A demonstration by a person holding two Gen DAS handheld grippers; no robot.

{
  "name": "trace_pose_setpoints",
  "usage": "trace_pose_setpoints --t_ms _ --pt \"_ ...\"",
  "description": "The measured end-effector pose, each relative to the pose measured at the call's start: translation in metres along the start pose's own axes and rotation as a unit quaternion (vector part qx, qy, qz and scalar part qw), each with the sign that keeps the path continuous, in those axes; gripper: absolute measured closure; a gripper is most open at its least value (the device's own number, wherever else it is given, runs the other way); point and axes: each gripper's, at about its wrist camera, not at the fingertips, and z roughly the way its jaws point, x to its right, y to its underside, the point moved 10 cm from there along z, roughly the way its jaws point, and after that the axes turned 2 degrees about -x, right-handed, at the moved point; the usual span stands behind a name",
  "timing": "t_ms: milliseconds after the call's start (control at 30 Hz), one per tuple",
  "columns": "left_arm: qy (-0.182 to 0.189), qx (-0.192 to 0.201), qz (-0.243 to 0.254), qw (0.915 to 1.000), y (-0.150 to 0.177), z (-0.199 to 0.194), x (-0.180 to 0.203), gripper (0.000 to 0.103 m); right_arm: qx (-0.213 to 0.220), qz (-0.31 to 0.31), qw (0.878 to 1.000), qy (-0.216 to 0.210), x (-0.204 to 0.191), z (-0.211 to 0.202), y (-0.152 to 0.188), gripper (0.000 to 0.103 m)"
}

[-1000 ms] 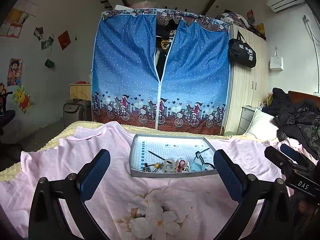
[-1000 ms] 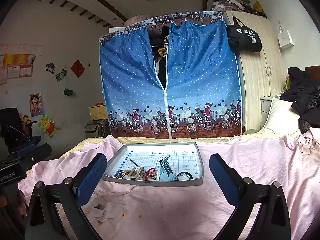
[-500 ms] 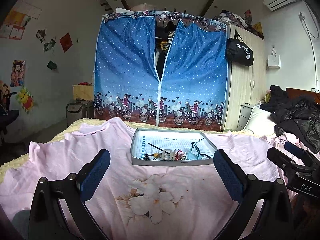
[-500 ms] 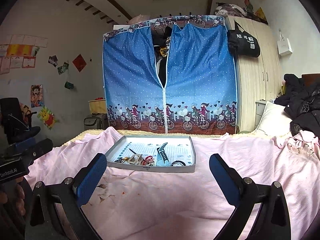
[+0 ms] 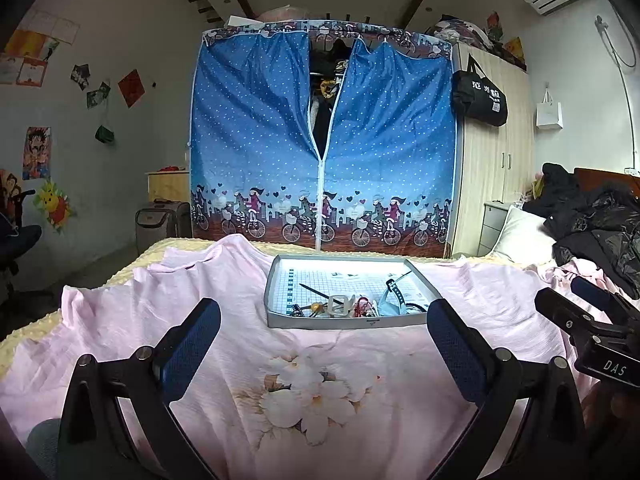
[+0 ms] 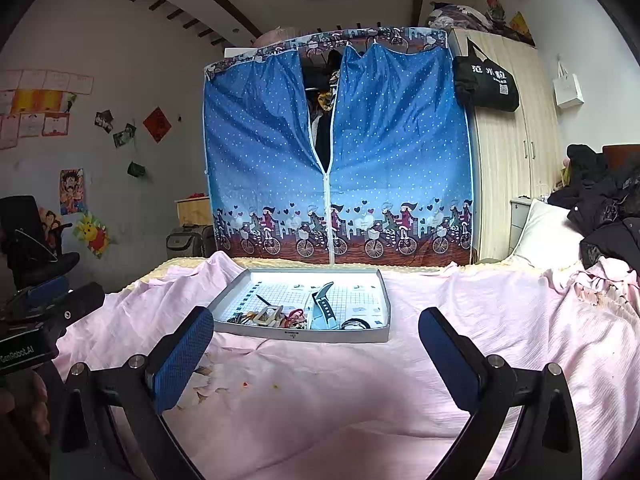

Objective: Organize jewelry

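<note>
The fingers of the left gripper (image 5: 323,340) are spread wide and empty, held above the pink bedsheet (image 5: 120,320) at the lower frame. The fingers of the right gripper (image 6: 316,340) are likewise wide apart, holding nothing. A grey tray (image 5: 274,280) is seen at frame centre on the bed, well beyond both. Heaped at its near edge are a pale watch strap (image 6: 322,312), a black ring (image 6: 354,324) and tangled small jewelry (image 6: 272,317).

Tray's (image 5: 348,322) small jewelry pieces (image 5: 340,307) tangled, indistinguishable.
</note>
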Motion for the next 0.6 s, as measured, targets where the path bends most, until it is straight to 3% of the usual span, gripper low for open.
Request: trace_pose_setpoints --t_ms 600 --pt "-0.002 -0.001 0.001 1.0000 0.0004 0.0007 -0.0014 0.002 -0.006 -0.009 1.000 -0.001 -0.0023 0.0003 0.0050 0.000"
